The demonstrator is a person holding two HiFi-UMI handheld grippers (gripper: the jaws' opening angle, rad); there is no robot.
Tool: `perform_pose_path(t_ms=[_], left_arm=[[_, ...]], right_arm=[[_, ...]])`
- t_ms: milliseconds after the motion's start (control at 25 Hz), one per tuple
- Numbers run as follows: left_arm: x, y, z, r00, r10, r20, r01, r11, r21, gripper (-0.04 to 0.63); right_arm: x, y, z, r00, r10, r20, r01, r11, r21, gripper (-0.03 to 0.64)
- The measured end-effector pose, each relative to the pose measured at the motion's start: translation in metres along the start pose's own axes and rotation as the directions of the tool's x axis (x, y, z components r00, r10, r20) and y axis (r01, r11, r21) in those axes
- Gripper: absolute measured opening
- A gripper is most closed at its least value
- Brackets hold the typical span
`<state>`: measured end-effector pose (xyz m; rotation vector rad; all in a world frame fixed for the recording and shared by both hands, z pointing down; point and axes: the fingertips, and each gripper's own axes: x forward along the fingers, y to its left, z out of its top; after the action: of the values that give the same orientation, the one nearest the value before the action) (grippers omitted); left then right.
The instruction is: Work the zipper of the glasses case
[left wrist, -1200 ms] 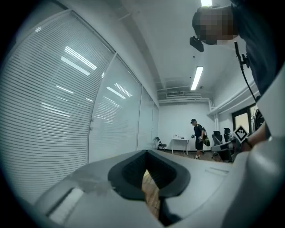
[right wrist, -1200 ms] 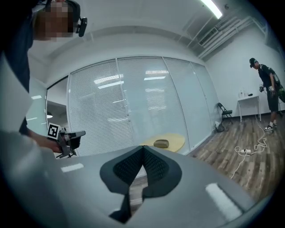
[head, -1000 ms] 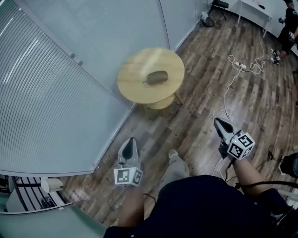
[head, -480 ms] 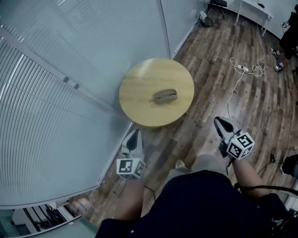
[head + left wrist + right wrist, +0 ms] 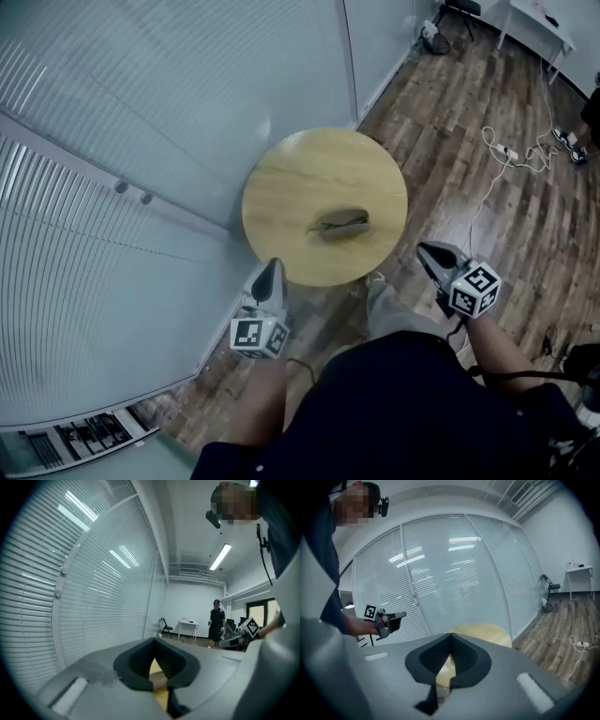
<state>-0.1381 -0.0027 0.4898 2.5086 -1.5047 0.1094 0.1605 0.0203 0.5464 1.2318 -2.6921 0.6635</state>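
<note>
A grey-brown glasses case [image 5: 342, 223] lies near the middle of a small round wooden table [image 5: 281, 187], its pull cord trailing left. My left gripper [image 5: 270, 275] hangs shut at the table's near-left edge, short of the case and empty. Level with the table's near-right edge, my right gripper [image 5: 428, 254] is shut too, with nothing in it. In the left gripper view the jaws [image 5: 154, 641] meet at their tips over a sliver of tabletop [image 5: 156, 668]. The right gripper view shows its jaws [image 5: 450, 636] closed with the yellow table [image 5: 487, 631] beyond.
A glass wall with blinds [image 5: 122, 141] runs along the left, close behind the table. White cables and a power strip [image 5: 508, 150] trail over the wood floor at right. A person [image 5: 216, 623] stands far down the room by a white desk [image 5: 187, 626] and a chair [image 5: 164, 626].
The view has closed in on the table: it and the case have come nearer and lower in the head view. Both grippers now sit by its near edge, still shut.
</note>
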Motion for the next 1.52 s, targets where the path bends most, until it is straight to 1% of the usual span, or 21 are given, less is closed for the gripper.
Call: perform_pose_path(t_ms=[80,160,200,280,320,400,520,600,680,840,920,960,1080,1160,1280,1400,1520], left_arm=[[0.023,0.01,0.012,1.0,0.013,-0.001,-0.013,1.0,0.019,0.002],[0.045,0.024,0.02,1.0,0.03,-0.004,-0.03,0.999,0.022,0.002],[0.056,0.03,0.021,0.999,0.041,-0.011,-0.041,0.999,0.014,0.002],[0.077,0.035,0.018,0.998,0.054,-0.036,-0.054,0.999,-0.003,0.002],[0.085,0.035,0.014,0.997,0.057,-0.053,-0.058,0.998,-0.007,0.002],[0.099,0.03,0.004,0.995,0.058,-0.083,-0.059,0.998,-0.007,0.002],[0.126,0.016,0.007,0.994,0.032,-0.105,-0.03,0.999,0.016,0.002],[0.138,0.017,0.011,0.992,0.022,-0.125,-0.019,0.999,0.026,0.002],[0.137,0.028,0.01,0.989,0.033,-0.148,-0.031,0.999,0.02,0.002],[0.132,0.05,0.001,0.98,0.059,-0.19,-0.064,0.998,-0.019,0.002],[0.134,0.052,-0.007,0.978,0.043,-0.206,-0.051,0.998,-0.034,0.002],[0.135,0.053,-0.01,0.976,0.034,-0.213,-0.043,0.998,-0.036,0.002],[0.14,0.063,-0.02,0.972,0.031,-0.232,-0.044,0.998,-0.051,0.002],[0.145,0.069,-0.028,0.969,0.03,-0.245,-0.045,0.997,-0.056,0.002],[0.153,0.071,-0.032,0.964,0.005,-0.267,-0.017,0.999,-0.042,0.002],[0.162,0.078,-0.024,0.962,-0.002,-0.273,-0.006,1.0,-0.029,0.002],[0.17,0.083,-0.019,0.963,-0.001,-0.271,-0.006,1.0,-0.024,0.002]], right_arm=[[0.028,-0.009,0.004,0.995,0.091,-0.041,-0.093,0.994,-0.053,0.006],[0.058,-0.017,0.006,0.983,0.163,-0.079,-0.173,0.977,-0.127,0.008],[0.074,-0.021,0.004,0.978,0.187,-0.098,-0.201,0.965,-0.167,0.025],[0.101,-0.029,-0.005,0.964,0.22,-0.151,-0.252,0.939,-0.235,0.208],[0.112,-0.03,-0.011,0.953,0.237,-0.191,-0.281,0.924,-0.26,0.248],[0.126,-0.028,-0.023,0.925,0.274,-0.261,-0.348,0.888,-0.301,0.266],[0.14,-0.034,-0.024,0.898,0.325,-0.296,-0.418,0.84,-0.347,0.296],[0.154,-0.038,-0.026,0.886,0.33,-0.327,-0.441,0.817,-0.371,0.326],[0.17,-0.038,-0.034,0.874,0.32,-0.365,-0.456,0.8,-0.39,0.355],[0.187,-0.042,-0.064,0.84,0.287,-0.46,-0.487,0.773,-0.406,0.402],[0.194,-0.046,-0.081,0.825,0.268,-0.497,-0.496,0.765,-0.412,0.424],[0.198,-0.047,-0.086,0.824,0.26,-0.504,-0.495,0.764,-0.415,0.431],[0.213,-0.049,-0.092,0.829,0.233,-0.509,-0.482,0.759,-0.438,0.435],[0.225,-0.05,-0.099,0.823,0.237,-0.516,-0.492,0.751,-0.44,0.439],[0.234,-0.047,-0.116,0.79,0.27,-0.55,-0.537,0.737,-0.41,0.443],[0.244,-0.046,-0.124,0.764,0.259,-0.591,-0.567,0.707,-0.423,0.446],[0.254,-0.044,-0.128,0.74,0.26,-0.62,-0.594,0.685,-0.422,0.445]])
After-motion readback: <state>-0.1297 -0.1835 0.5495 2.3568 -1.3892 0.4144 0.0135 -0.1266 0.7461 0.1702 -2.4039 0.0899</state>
